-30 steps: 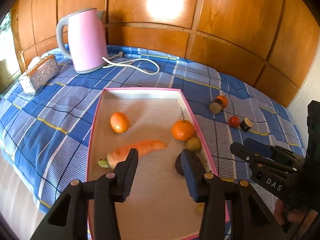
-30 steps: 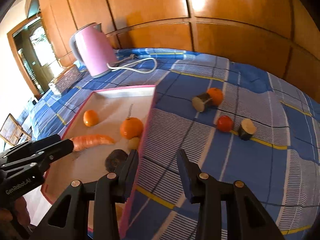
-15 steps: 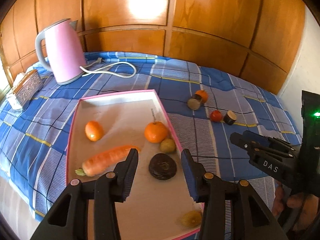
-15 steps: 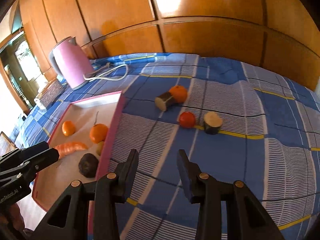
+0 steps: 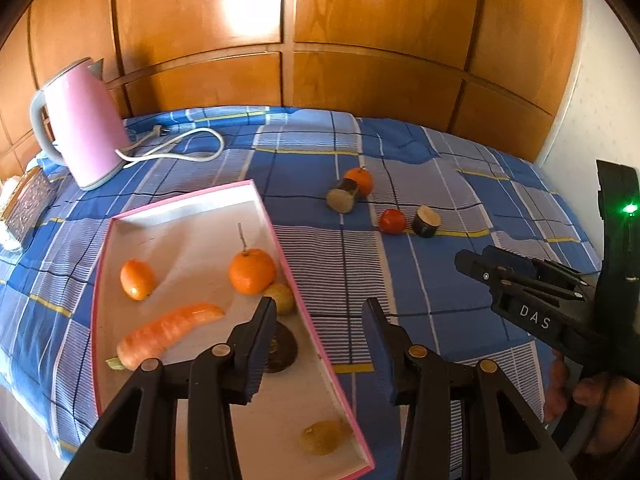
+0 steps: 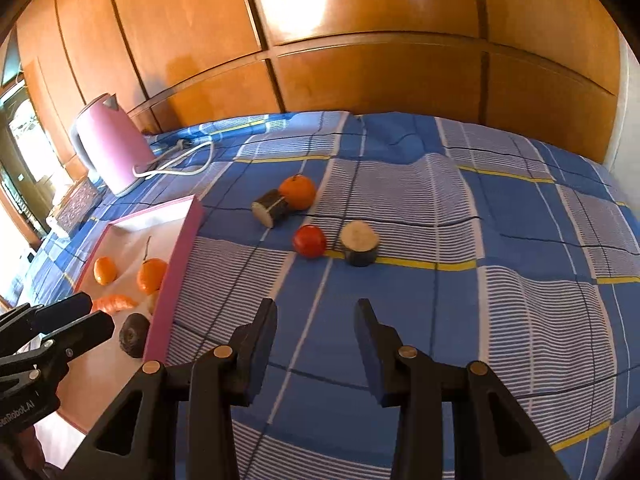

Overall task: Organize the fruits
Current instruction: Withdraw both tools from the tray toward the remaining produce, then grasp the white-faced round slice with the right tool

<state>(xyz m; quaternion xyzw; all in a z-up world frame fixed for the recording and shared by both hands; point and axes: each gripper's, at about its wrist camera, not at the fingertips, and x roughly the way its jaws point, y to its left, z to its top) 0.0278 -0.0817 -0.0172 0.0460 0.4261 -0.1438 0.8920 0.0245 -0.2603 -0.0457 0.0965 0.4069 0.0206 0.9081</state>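
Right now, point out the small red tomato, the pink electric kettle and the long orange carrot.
small red tomato (image 6: 309, 241), right wrist view, centre of its skin.
pink electric kettle (image 5: 86, 128), left wrist view, middle of its body.
long orange carrot (image 5: 168, 332), left wrist view, mid-length.

left black two-finger gripper (image 5: 320, 330): jaws apart, empty, lower centre | right black two-finger gripper (image 6: 316, 330): jaws apart, empty, lower centre

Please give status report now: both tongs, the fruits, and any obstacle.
Left tongs open, empty, over tray. Right tongs open, empty, facing red tomato. Orange and two cut stubs beside them on cloth. Path clear.
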